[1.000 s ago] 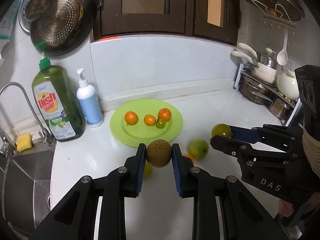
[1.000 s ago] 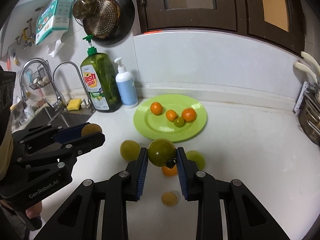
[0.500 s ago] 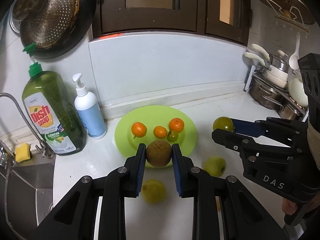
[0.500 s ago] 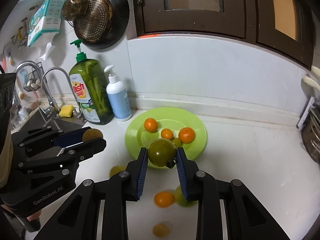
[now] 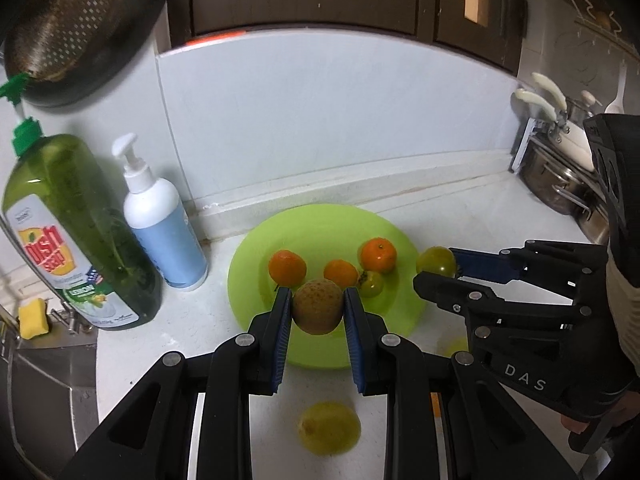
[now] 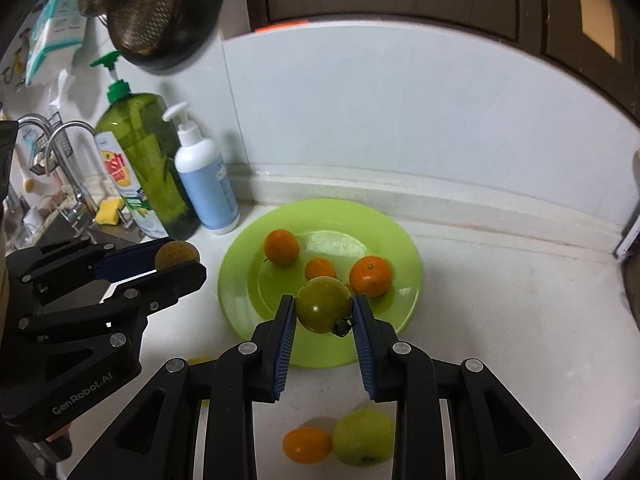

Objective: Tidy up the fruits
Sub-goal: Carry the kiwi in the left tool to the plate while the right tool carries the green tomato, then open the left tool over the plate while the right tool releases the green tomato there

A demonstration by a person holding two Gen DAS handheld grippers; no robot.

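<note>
My left gripper is shut on a brown speckled fruit, held over the near edge of the lime-green plate. My right gripper is shut on a dark green tomato-like fruit, also over the plate's near edge. Three oranges and a small green fruit lie on the plate. On the counter below, a yellow fruit shows in the left wrist view; a green apple and an orange show in the right wrist view.
A green dish soap bottle and a white-and-blue pump bottle stand left of the plate. The sink and tap lie further left. Pots on a rack sit at the right. A strainer in a pan hangs on the wall.
Both grippers have moved forward towards the plate with their fruits still held. The loose fruits on the counter now lie below and behind the fingers.
</note>
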